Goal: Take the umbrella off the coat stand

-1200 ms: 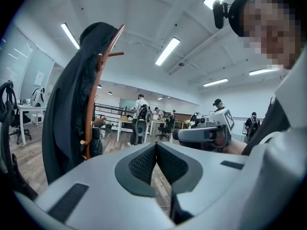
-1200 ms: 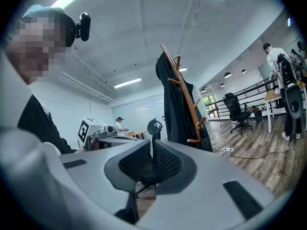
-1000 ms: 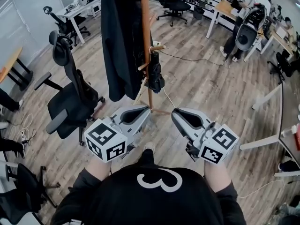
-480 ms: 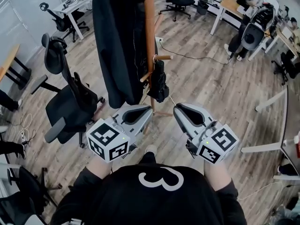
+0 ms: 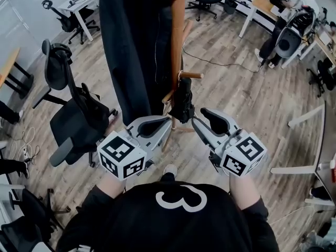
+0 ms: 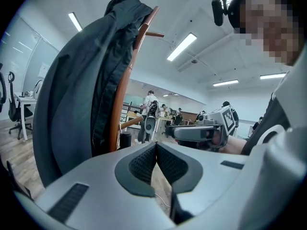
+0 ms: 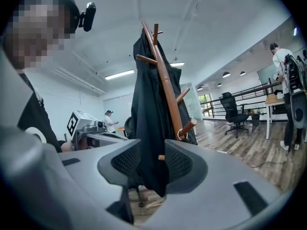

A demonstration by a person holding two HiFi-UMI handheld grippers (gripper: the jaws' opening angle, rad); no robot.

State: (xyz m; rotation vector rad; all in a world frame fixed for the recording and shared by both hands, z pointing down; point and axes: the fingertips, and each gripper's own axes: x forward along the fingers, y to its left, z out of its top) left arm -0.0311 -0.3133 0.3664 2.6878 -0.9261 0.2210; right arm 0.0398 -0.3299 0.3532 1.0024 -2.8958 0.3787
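Observation:
A black folded umbrella [image 5: 182, 98] hangs by a loop from a low peg [image 5: 192, 75] of the wooden coat stand [image 5: 177, 35]. My right gripper [image 5: 202, 118] is just below and right of it, and its jaws are opening. In the right gripper view the umbrella [image 7: 154, 178] hangs in the gap between the jaws of the right gripper [image 7: 152, 159], and the pads do not press on it. My left gripper [image 5: 166, 122] is shut and empty, close to the stand's left side. The left gripper view shows the left gripper's [image 6: 156, 150] pads meeting, with the pole [image 6: 122, 104] ahead.
A long dark coat [image 5: 131, 51] covers the stand's left side. A black office chair [image 5: 79, 114] stands to the left on the wood floor. Desks, chairs and a seated person [image 5: 294, 14] fill the far right, and a cable [image 5: 220, 62] lies behind the stand.
Both grippers have moved forward toward the coat stand, which looms larger and closer. The right gripper's jaws have parted and the umbrella stands between them.

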